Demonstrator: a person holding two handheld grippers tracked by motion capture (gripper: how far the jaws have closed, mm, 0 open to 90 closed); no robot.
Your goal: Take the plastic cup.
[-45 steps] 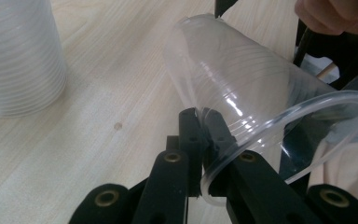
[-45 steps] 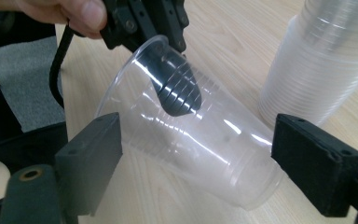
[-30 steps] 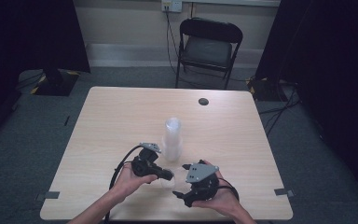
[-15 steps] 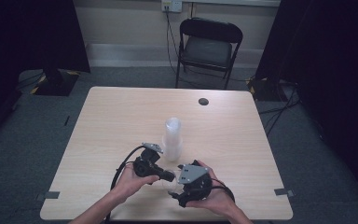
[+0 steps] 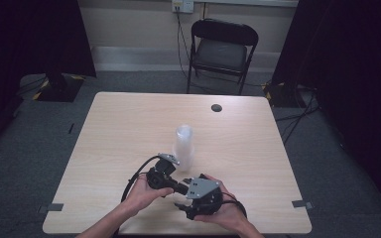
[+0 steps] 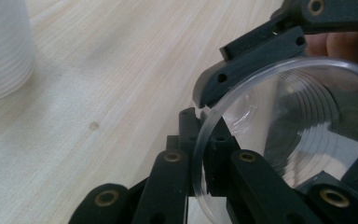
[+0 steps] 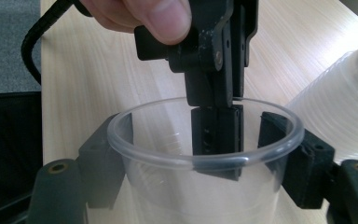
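I held both tongs low over the near edge of the table [image 5: 129, 124], close together. My left tongs [image 5: 178, 188] were pinched shut on the rim of a clear cup [image 7: 205, 154]: one jaw sat inside the wall, the other outside, as my right gripper view showed. My right tongs [image 5: 191, 210] stood around the same cup [image 6: 298, 135], one jaw on each side of its outer wall just under the rim. Those jaws had just been closing with the cup between them, and they looked to lie against the plastic, though I could not tell how hard they pressed. The cup hung between my two hands, off the table. A stack [image 5: 183, 146] of cups stood upright just beyond the tongs, near the table's middle.
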